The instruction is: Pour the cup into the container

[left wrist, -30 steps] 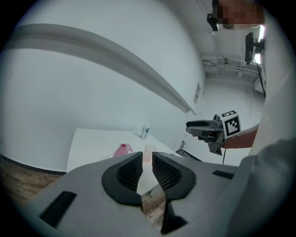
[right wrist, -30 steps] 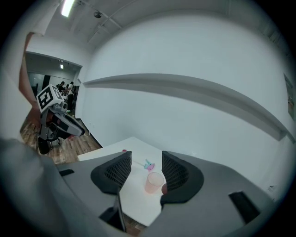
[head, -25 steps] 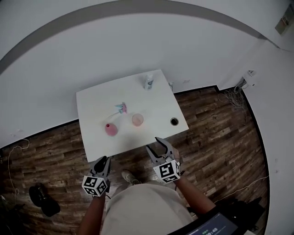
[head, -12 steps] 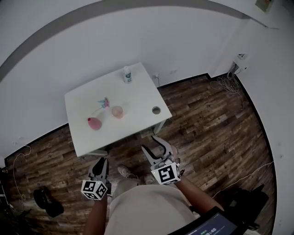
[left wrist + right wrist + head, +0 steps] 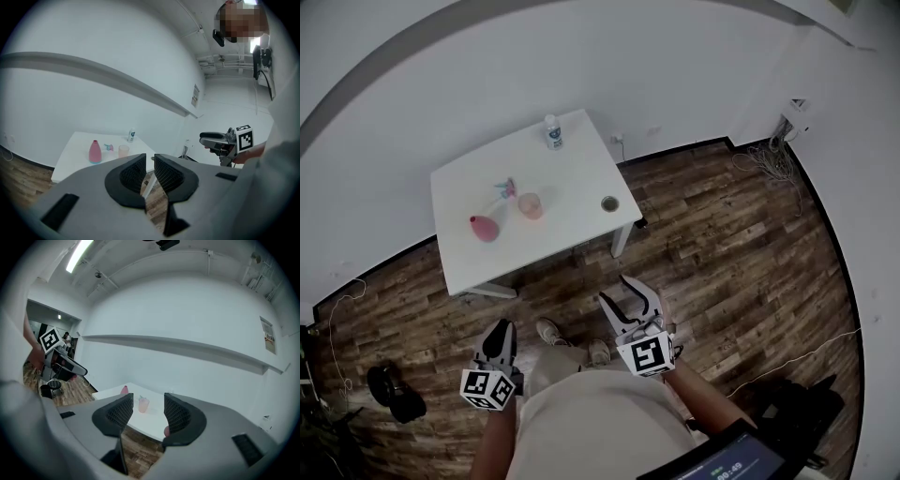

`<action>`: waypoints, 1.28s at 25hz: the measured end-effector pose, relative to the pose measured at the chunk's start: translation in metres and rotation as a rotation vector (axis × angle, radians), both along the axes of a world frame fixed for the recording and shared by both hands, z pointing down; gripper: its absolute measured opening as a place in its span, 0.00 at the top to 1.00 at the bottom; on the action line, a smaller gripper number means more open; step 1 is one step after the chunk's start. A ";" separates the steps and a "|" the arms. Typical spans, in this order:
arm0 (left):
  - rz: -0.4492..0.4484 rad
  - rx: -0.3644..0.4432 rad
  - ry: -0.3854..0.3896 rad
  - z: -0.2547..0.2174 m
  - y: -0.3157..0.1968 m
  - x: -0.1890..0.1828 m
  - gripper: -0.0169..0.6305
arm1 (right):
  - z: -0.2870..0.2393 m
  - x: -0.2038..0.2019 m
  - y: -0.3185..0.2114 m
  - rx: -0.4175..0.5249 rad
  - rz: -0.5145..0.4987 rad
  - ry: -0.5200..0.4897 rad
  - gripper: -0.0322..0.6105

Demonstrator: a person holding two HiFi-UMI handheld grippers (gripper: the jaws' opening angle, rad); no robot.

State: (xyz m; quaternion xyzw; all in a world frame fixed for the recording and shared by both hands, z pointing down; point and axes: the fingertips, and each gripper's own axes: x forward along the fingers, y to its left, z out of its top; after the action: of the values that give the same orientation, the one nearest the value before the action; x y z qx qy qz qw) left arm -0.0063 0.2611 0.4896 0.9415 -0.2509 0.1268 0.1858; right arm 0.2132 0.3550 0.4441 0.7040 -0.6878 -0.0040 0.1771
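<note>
Left tongs point(image 5: 500, 330) barely parted, right tongs point(image 5: 622, 297) wider apart, both empty, above wooden floor point(image 5: 722, 234) — cup point(image 5: 530, 205) upright on counter point(image 5: 572, 183).

The table point(image 5: 572, 178) stands against the far wall point(image 5: 581, 66). On it, the cup point(image 5: 530, 205) is near the middle, with the container point(image 5: 485, 227) just left of it and a little nearer. A small object point(image 5: 503, 188) lies just behind these two. A bottle point(image 5: 551, 132) stands at the far edge and a round thing point(image 5: 609, 203) near the right edge.

White table point(image 5: 581, 178) against white wall point(image 5: 581, 56); dark wood-plank floor point(image 5: 722, 234).
</note>
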 end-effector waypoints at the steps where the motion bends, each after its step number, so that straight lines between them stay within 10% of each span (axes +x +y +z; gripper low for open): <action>1: -0.004 0.002 -0.005 -0.001 0.002 -0.004 0.89 | 0.003 0.000 0.002 -0.003 0.001 -0.002 0.62; 32: 0.000 -0.063 -0.092 0.058 -0.049 -0.195 0.89 | 0.052 -0.176 -0.034 -0.138 0.013 0.025 0.62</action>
State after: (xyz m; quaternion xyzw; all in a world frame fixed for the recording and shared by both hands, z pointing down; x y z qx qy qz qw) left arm -0.2015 0.2125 0.5474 0.9284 -0.2550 0.1777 0.2036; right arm 0.0367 0.3210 0.4965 0.6945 -0.6795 0.0357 0.2339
